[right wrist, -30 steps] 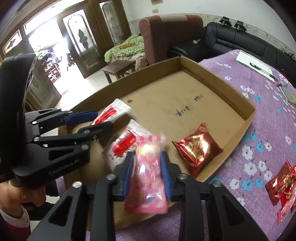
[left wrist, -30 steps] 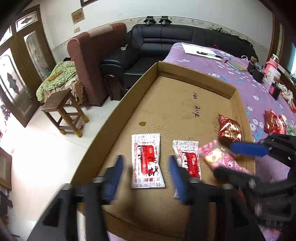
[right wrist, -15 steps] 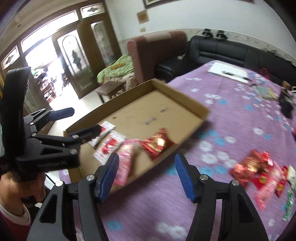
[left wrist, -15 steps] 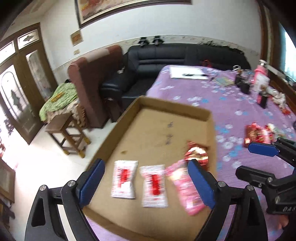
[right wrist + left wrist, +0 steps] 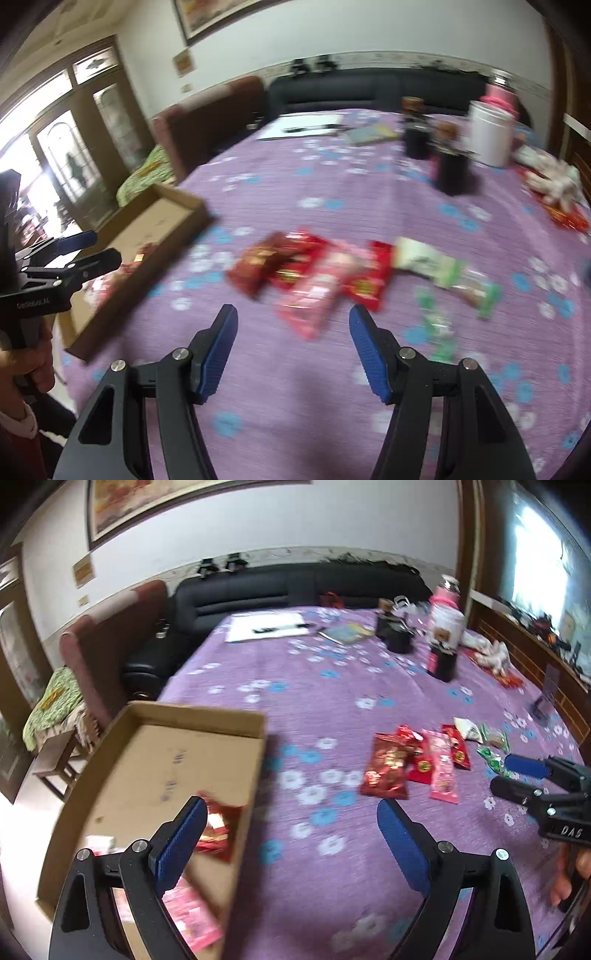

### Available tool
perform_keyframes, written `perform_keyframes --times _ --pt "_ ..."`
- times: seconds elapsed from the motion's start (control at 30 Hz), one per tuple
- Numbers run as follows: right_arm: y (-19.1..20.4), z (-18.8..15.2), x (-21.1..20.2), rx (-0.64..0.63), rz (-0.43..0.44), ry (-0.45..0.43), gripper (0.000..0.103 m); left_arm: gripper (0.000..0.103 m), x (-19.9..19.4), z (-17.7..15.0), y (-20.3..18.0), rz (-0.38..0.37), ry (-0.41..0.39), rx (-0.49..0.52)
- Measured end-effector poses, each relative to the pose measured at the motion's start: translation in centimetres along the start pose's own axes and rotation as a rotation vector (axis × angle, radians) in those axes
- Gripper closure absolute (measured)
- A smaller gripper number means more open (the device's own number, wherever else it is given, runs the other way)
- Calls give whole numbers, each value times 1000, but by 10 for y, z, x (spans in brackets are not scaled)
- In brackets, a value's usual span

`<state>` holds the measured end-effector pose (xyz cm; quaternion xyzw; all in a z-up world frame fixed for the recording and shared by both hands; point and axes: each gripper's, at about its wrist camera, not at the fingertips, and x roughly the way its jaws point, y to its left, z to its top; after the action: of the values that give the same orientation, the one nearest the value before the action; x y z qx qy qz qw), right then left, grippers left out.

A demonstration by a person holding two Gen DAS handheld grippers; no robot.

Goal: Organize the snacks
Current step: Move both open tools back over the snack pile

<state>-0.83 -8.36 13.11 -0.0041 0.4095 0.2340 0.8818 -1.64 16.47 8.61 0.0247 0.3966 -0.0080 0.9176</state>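
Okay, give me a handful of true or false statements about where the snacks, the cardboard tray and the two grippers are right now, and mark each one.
1. Both grippers are empty. True: left gripper and right gripper stand open with nothing between the fingers.
2. The cardboard tray holds a red foil packet. True.
3. The snack pile lies inside the tray. False: it lies on the purple tablecloth, apart from the tray.
4. The tray is empty. False: it also holds a pink packet.
5. The pile includes green-wrapped snacks. True.
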Motion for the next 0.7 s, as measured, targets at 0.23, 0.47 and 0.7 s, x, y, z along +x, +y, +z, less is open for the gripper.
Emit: perform_keyframes --times 0.23,0.47,0.7 --pt "-46 -4 -4 65 -37 -3 41 8 36 12 -43 -42 14 40" --pt "-18 7 17 18 73 18 41 8 64 17 -60 -56 56 106" --pt "-4 16 53 15 83 83 46 8 72 15 -48 -18 74 119"
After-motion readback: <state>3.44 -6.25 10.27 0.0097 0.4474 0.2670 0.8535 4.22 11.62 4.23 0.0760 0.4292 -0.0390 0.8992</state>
